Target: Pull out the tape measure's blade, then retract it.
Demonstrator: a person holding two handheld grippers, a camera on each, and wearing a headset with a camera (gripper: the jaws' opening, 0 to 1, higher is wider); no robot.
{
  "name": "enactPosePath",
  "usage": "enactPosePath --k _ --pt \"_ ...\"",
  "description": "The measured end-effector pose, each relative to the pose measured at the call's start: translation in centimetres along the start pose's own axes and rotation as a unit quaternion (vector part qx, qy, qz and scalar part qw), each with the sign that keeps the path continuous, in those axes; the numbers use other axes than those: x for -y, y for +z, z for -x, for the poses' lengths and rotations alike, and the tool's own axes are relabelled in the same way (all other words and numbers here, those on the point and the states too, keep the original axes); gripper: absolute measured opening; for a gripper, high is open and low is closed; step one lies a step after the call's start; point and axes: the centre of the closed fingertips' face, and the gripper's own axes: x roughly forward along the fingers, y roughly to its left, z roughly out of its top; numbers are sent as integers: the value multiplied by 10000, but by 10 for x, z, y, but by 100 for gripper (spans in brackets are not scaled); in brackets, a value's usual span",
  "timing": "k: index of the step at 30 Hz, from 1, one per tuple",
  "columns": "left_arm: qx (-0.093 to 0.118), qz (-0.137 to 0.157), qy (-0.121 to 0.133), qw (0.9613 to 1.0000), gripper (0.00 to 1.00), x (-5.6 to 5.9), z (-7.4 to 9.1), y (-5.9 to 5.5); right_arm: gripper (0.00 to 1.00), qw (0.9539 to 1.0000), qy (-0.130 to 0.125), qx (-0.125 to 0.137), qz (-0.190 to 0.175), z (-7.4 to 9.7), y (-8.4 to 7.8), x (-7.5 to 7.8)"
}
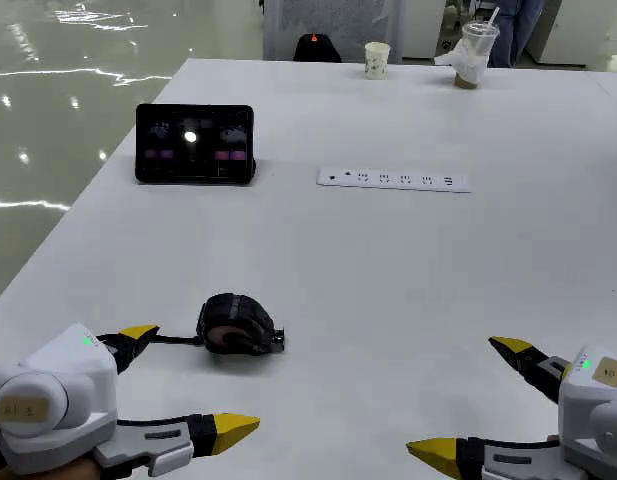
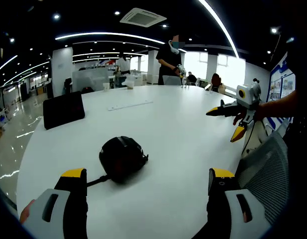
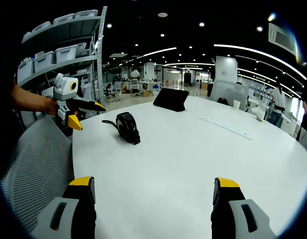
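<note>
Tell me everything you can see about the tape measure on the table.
The tape measure is a black, rounded, rubbery-looking case with a dull reddish round side label. Its blade is retracted, only the hook tip showing. It rests on the white table, a thin black strap trailing toward the open left gripper. Nothing grips it.

The head view was bright and evenly lit; the white desk [image 1: 388, 260] took soft, diffuse light from above; the tape measure [image 1: 238, 325] cast only a faint shadow close under itself; glare streaked the glossy floor [image 1: 48, 60] at the upper left; a lamp's reflection sat on the dark tablet [image 1: 195, 150]. Both gripper views curved straight lines toward their edges; ceiling strips [image 2: 118, 37] and spot lamps shone against a dark ceiling; the far windows [image 2: 225, 69] were blown out white; everything stayed fairly sharp.
</note>
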Motion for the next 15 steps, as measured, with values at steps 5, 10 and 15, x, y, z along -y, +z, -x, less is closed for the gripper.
enactPosePath --k 5,10,15 --pt "-10 -3 -51 10000 99 1 -2 -2 99 10000 -9 4 -13 1 -1 1" --pt "-18 -26 -87 10000 99 2 -4 -2 99 10000 -17 3 -24 2 -1 2" --pt "-8 -44 -72 10000 99 3 -3 1 99 10000 -9 3 -25 2 -1 1"
